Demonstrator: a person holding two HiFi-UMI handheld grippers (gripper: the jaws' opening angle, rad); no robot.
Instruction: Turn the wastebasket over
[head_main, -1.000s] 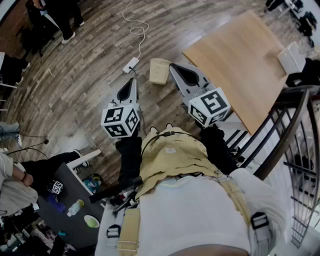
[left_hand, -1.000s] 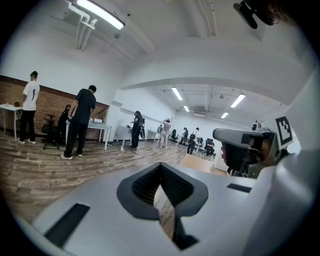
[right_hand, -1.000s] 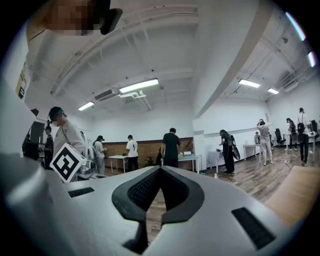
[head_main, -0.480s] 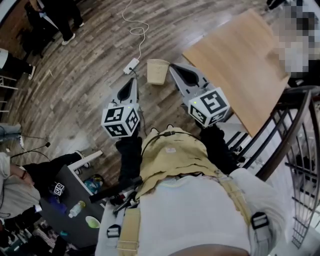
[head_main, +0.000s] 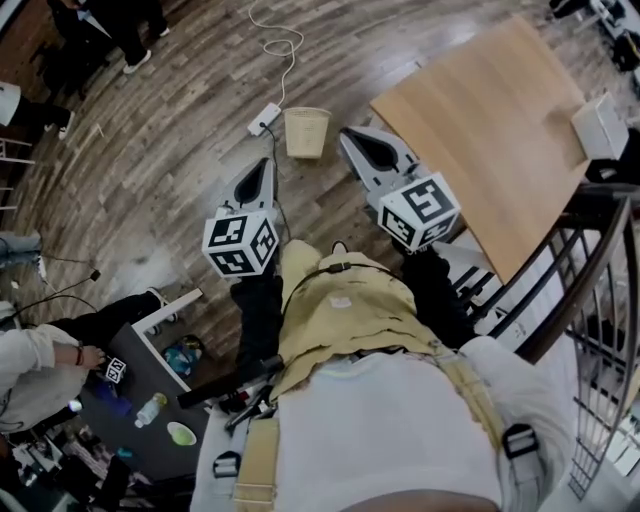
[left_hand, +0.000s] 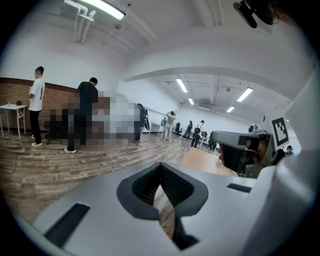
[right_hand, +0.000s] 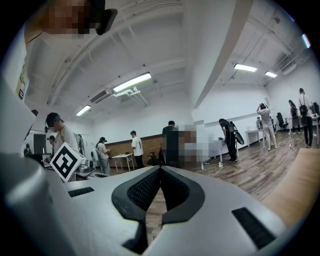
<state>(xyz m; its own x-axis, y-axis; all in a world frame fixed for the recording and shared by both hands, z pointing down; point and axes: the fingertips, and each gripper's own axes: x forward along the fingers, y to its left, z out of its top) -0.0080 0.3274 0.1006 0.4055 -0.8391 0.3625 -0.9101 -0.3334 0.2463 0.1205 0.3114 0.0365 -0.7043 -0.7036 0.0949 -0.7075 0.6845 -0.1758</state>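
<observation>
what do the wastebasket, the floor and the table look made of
wastebasket: pale beige, matte, tapered walls; probably plastic, too small to be sure.
floor: wood or wood-look planks, with board seams, streaky grain and a slight sheen.
table: light wood or laminate top, smooth, even tan.

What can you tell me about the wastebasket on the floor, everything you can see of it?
The wastebasket is a beige bin, plastic by its look, wider at the rim than at the base. It seems to stand upright, mouth up, on the wooden floor beside a white power strip. Only the floor touches it; the left gripper and the right gripper, both shut, are apart from it.
</observation>
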